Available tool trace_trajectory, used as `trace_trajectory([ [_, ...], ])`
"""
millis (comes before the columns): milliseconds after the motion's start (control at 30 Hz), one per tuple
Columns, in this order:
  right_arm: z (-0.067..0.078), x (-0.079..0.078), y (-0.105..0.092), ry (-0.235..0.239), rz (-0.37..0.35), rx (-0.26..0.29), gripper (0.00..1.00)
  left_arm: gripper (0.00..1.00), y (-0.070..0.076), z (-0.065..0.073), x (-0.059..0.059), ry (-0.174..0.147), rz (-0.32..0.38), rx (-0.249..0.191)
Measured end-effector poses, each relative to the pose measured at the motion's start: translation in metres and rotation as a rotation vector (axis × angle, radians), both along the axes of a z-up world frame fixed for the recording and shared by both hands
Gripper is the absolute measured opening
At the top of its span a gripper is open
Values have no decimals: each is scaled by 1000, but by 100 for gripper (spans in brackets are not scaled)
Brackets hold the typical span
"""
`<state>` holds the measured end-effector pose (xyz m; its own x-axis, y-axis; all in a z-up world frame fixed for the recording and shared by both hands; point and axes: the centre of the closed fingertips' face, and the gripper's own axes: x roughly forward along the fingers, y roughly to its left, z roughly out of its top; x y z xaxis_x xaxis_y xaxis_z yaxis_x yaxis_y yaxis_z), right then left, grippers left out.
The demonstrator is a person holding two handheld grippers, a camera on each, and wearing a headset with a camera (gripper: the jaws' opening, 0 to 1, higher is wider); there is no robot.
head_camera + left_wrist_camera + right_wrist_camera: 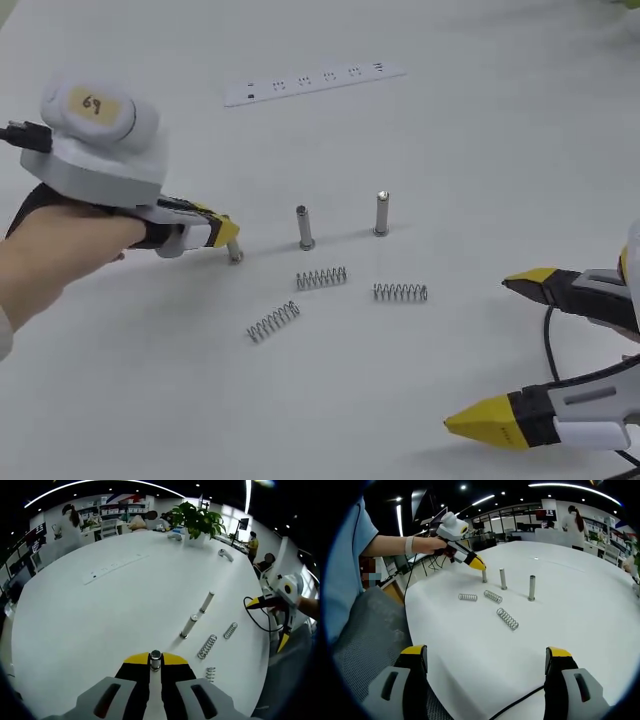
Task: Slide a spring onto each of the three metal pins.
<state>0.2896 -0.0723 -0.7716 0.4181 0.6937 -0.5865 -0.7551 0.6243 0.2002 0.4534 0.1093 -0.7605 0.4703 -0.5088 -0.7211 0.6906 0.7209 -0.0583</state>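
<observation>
At the left of the head view a hand (60, 250) holds the left gripper (228, 232). Its yellow-tipped jaws are drawn narrow around the upper part of the first pin (235, 254). That pin stands upright with its foot on the white tabletop (480, 150), and in the left gripper view its round top sits pinched between the two tips. Just right of it, near the frame's centre, the middle pin (304, 227) stands upright and free. Further right the third pin (381, 214) does the same, slightly higher in the frame. Below the pins three springs lie flat on the tabletop, each apart from the pins. The left spring (273, 321) lies slanted at lower centre, the middle spring (321, 278) just below the middle pin, and the right spring (400, 292) below the third pin. Toward the top centre a white power strip (314, 83) lies well apart from them. At the lower right is the right gripper (476, 354), its jaws spread wide, well apart from the springs, with a black cable (548, 345) looping beside it.
</observation>
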Motion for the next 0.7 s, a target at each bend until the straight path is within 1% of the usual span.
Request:
trace_trajectory([
  [100, 0, 0, -1, 2, 0, -1, 97, 0, 0, -1, 0, 3, 0, 2],
  [133, 0, 0, -1, 1, -1, -1, 97, 0, 0, -1, 0, -2, 0, 0],
  [200, 0, 0, -1, 2, -1, -1, 97, 0, 0, -2, 0, -1, 1, 2],
  [233, 0, 0, -2, 1, -1, -3, 97, 0, -1, -2, 0, -10, 2, 0],
  [300, 0, 0, -2, 4, -1, -1, 97, 0, -1, -2, -1, -7, 2, -3],
  [333, 0, 0, -2, 3, -1, -2, 97, 0, -1, -2, 0, -10, 1, -1],
  [400, -1, 0, -2, 3, 1, -2, 97, 0, -1, -2, -1, -2, 2, -3],
  [500, -1, 1, -1, 1, 1, -2, 97, 0, 0, -3, -1, -6, 0, 1],
  [633, 0, 0, -1, 2, 1, 0, 97, 0, 0, -3, -1, -10, -9, 4],
  [667, -1, 0, -1, 2, 2, 0, 97, 0, -1, -3, -1, -19, -23, 9],
  [700, -1, 0, -1, 2, 0, 1, 97, 0, -1, -3, -2, -17, -24, 10],
])
